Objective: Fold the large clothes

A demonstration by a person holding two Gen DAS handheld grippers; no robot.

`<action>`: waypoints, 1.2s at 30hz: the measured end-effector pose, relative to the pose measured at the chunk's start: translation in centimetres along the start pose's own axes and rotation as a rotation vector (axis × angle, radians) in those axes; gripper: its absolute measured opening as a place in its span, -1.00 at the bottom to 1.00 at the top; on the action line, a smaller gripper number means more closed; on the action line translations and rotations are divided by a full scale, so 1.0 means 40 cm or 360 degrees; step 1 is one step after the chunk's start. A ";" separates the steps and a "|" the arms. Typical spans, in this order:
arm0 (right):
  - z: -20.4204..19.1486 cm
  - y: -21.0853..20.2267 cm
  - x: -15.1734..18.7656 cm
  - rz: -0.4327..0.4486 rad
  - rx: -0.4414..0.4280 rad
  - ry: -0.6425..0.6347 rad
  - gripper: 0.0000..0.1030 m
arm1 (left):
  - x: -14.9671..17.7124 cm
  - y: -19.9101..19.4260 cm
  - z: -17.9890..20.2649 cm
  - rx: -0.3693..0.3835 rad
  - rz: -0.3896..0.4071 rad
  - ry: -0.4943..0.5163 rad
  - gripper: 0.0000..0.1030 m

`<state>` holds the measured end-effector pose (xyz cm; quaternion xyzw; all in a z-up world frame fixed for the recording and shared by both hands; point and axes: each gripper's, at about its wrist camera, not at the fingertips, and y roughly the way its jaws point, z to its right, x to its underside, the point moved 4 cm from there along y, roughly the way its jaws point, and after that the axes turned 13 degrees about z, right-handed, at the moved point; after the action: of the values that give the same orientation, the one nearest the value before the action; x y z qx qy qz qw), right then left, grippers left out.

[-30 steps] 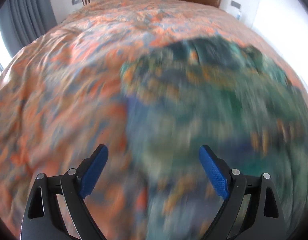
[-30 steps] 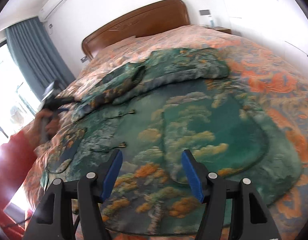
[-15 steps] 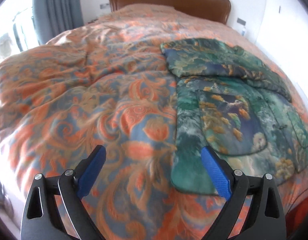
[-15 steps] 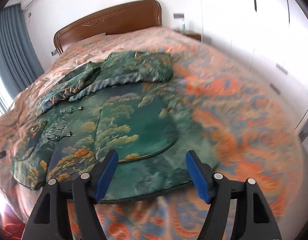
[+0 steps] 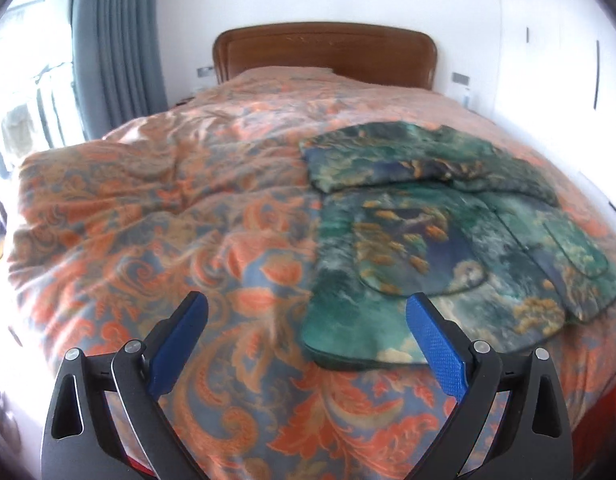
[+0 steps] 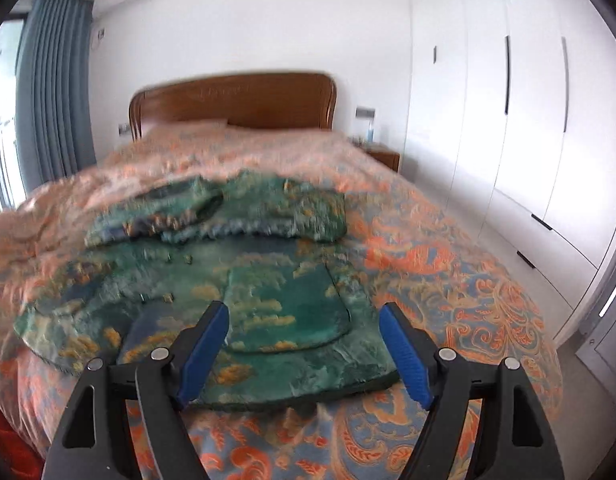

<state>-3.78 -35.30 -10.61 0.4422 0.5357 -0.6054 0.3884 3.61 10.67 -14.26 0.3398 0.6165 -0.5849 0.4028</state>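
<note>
A green patterned padded jacket lies flat on the bed, its top part folded down across it in a thick band. In the right wrist view the jacket lies straight ahead, its hem nearest me. My left gripper is open and empty, above the bedspread just left of the jacket's near corner. My right gripper is open and empty, held above the jacket's near hem.
The bed has an orange and blue floral bedspread and a wooden headboard. Grey curtains and a window are on the left. White wardrobes line the right wall, with a nightstand beside the bed.
Both grippers have pulled back and up from the jacket toward the foot of the bed. Both stay open and empty. The jacket lies as before.
</note>
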 end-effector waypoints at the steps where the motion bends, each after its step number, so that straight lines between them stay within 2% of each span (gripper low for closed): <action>1: 0.000 -0.008 -0.003 0.0034 -0.0010 0.0021 0.77 | 0.009 0.002 0.003 0.0006 -0.0026 -0.0012 0.92; 4: -0.007 -0.021 -0.012 0.0131 -0.0099 0.0057 1.00 | 0.040 0.019 0.014 0.0065 -0.0163 -0.0005 0.92; 6: -0.017 -0.025 -0.015 0.0159 -0.0120 0.0022 1.00 | 0.056 0.026 0.013 0.0062 -0.0232 -0.0005 0.93; 13: -0.064 -0.030 0.009 0.0131 -0.0217 -0.0115 1.00 | 0.058 0.009 0.007 0.0051 -0.0225 0.0015 0.97; 21: -0.118 -0.037 0.048 0.0061 -0.0355 -0.0055 1.00 | 0.064 -0.001 0.020 0.0102 -0.0233 0.0027 0.97; 31: -0.153 -0.022 0.083 -0.0075 -0.0420 -0.0037 1.00 | 0.064 -0.003 0.012 0.0101 -0.0246 -0.0003 0.97; 36: -0.167 -0.028 0.095 -0.0087 -0.0441 -0.0060 1.00 | 0.071 0.000 0.015 0.0099 -0.0264 0.0008 0.97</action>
<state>-5.22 -28.50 -14.11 0.3582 0.6188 -0.5441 0.4391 2.41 9.92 -16.78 0.3015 0.6251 -0.6343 0.3406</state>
